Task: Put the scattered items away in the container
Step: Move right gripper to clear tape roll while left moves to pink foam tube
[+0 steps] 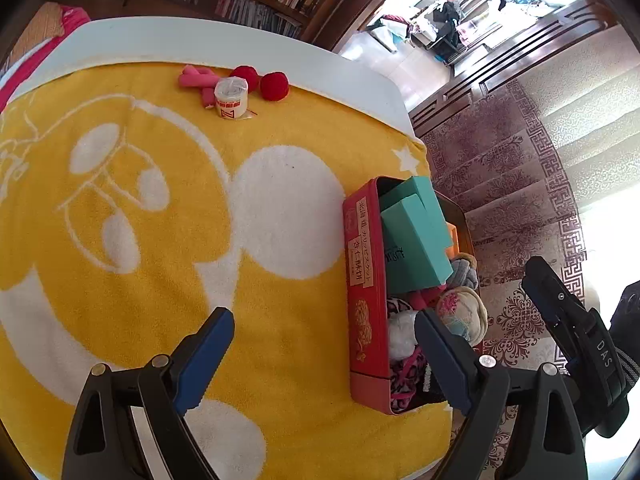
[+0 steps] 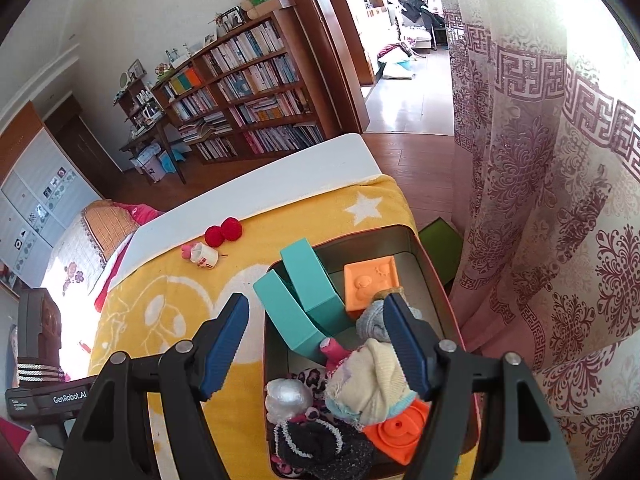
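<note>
A red tin box [image 1: 362, 280] stands at the table's right edge on the yellow towel [image 1: 160, 220]. It holds teal boxes [image 1: 414, 232], rolled socks [image 1: 460, 310] and other small items. In the right wrist view the tin [image 2: 404, 240] also shows an orange tile [image 2: 370, 284] and a cream sock ball [image 2: 372, 376]. At the far edge lie a pink roll [image 1: 196, 80], a white tape roll [image 1: 231, 98] and two red balls [image 1: 273, 86]. My left gripper [image 1: 324, 354] is open and empty beside the tin. My right gripper [image 2: 320, 344] is open and empty just above the tin's contents.
A patterned curtain [image 2: 540, 200] hangs right beside the table's right edge. A bookshelf [image 2: 248, 92] stands behind the table. A bed with a pink cover [image 2: 100, 224] lies at the left. The right gripper's body [image 1: 576, 332] shows beyond the tin in the left wrist view.
</note>
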`<state>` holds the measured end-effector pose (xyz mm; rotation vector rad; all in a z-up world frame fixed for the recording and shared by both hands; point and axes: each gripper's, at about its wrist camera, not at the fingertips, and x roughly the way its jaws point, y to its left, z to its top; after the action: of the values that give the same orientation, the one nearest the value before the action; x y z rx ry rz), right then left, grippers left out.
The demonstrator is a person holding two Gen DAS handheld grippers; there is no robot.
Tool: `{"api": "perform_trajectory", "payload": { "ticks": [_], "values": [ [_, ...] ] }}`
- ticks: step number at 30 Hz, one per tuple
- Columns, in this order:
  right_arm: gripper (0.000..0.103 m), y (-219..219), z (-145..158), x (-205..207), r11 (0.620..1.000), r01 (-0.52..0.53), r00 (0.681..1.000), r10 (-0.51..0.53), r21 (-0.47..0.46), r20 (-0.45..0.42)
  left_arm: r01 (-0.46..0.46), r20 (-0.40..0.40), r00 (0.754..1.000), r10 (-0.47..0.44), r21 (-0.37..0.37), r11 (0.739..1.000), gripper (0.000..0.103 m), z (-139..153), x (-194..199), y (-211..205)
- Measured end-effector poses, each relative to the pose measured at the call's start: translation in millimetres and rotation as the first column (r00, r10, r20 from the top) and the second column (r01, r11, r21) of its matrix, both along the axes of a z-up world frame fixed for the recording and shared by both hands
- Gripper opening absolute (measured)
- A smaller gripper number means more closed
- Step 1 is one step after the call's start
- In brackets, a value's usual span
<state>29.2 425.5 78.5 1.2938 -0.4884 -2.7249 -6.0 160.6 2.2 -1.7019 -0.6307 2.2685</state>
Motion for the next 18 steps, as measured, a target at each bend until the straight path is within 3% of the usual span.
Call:
{"api": "perform_trajectory", "payload": {
  "ticks": [18],
  "values": [
    [0.074,-110.8,-6.6,-27.3,0.986,-0.165,0.986,0.165,0.036,0.014,-0.167,0.018,0.986,0.167,0.016,0.986,0.093,-7.6,13.3,-115.3]
  ]
}}
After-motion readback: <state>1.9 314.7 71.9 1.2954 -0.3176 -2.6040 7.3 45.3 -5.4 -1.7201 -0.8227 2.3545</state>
